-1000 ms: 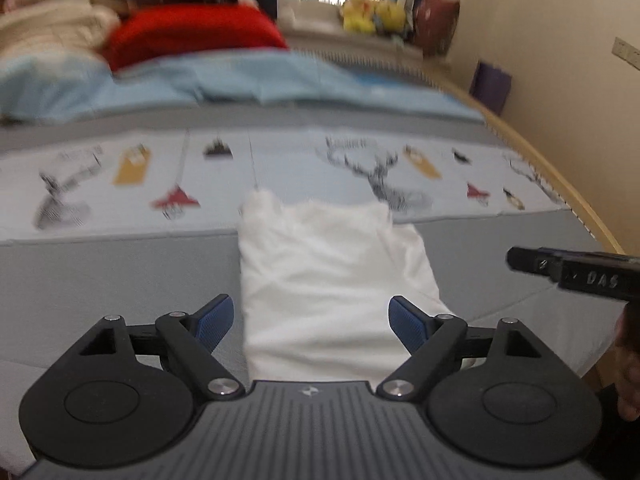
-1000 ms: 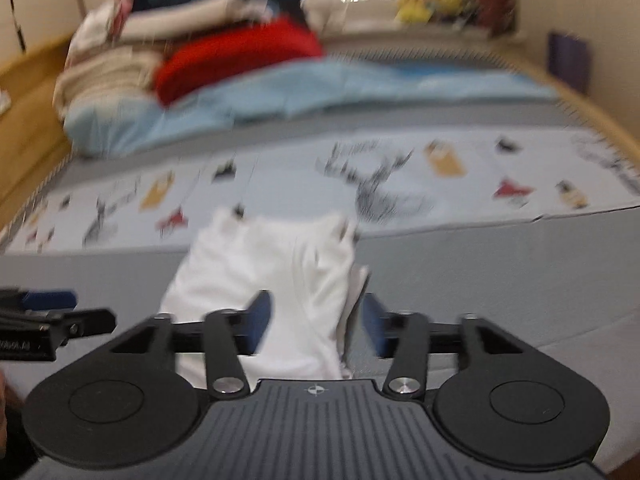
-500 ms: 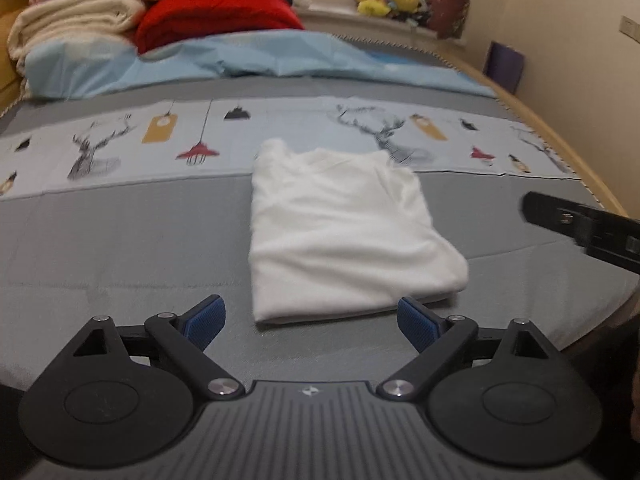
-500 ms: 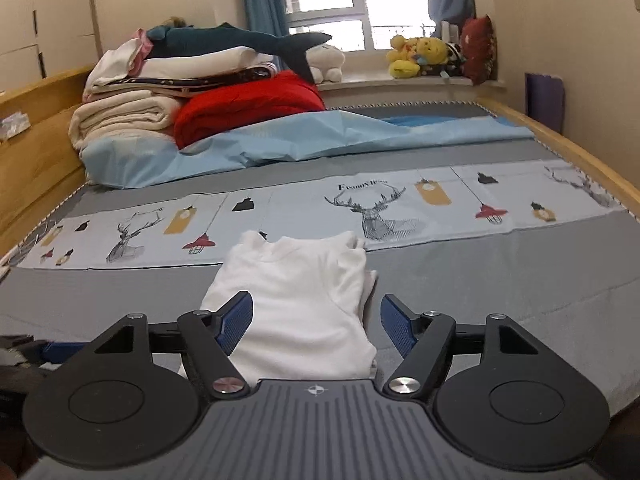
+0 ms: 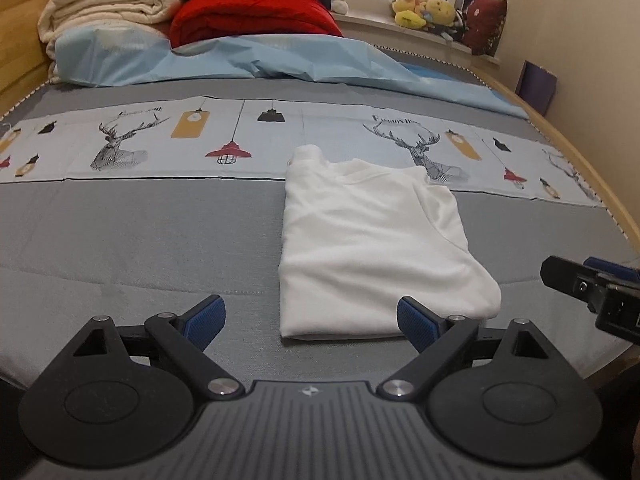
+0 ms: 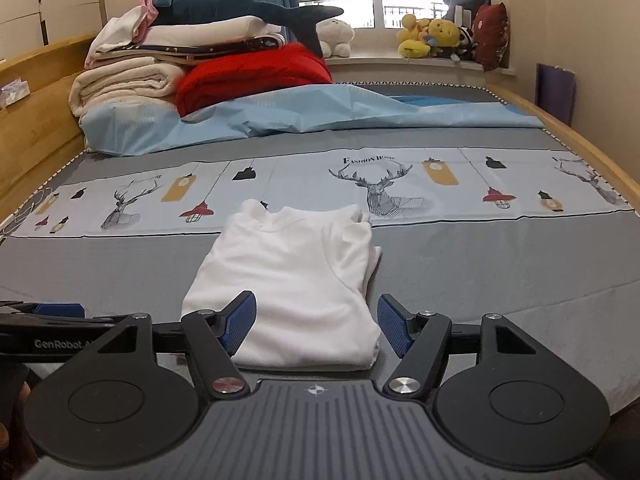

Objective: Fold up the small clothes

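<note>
With the white shirt (image 5: pixel 372 240) folded narrow at 12 o'clock, both the left gripper (image 5: pixel 310 320) and right gripper (image 6: pixel 316 320) stood wide and empty, the right's jaws having just been opening, so the next move likely called for pinching its near hem.

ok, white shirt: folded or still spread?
Folded. The shirt lies flat on the bed as a narrow rectangle, layered edges stacked along its right side, no sleeves out.

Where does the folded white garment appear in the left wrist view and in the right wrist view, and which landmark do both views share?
Left wrist view: white garment lies right of centre on the grey bedspread.
Right wrist view: white garment lies low, just left of centre.
Shared landmark: the red blanket at the far end.
</note>
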A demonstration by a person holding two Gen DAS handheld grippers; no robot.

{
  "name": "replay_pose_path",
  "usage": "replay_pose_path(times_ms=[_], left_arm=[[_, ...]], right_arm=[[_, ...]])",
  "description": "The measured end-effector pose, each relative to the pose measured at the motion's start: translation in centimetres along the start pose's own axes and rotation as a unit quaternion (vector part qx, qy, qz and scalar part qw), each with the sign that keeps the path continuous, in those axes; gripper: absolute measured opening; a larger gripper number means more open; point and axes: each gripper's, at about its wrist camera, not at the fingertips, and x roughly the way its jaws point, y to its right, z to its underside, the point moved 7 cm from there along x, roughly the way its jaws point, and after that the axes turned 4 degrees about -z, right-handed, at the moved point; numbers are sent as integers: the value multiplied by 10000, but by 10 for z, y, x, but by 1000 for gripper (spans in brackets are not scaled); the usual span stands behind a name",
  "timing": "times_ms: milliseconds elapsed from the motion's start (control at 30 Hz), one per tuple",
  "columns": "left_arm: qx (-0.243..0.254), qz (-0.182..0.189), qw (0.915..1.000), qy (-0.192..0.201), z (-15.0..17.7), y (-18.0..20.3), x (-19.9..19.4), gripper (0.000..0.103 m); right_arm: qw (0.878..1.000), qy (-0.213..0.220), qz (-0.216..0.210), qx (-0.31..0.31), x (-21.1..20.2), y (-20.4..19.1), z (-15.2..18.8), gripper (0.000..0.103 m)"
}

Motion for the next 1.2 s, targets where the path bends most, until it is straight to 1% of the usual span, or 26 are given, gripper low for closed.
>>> replay_pose_path(times_ms=[167,300,633,867,1200], left_arm=[[-53,34,9999,-101,0,-1,3,95],[-63,-23,9999,-152,0,-3,6,95],[-16,123,9995,-281,2,1,7,95],[-17,112,9994,-332,2,3,10,95],[44,125,9995,-292,3,5,10,95]], right_arm=[[10000,-79,9,39,4,0,2,70],[10000,-96,-23,6,5,-2,1,70],[9998,-166,-26,-66,9,-4,3,70],[9998,-173,-51,-71,9,-5,3,70],[9996,-220,-105,-114,11,-7,4,70]])
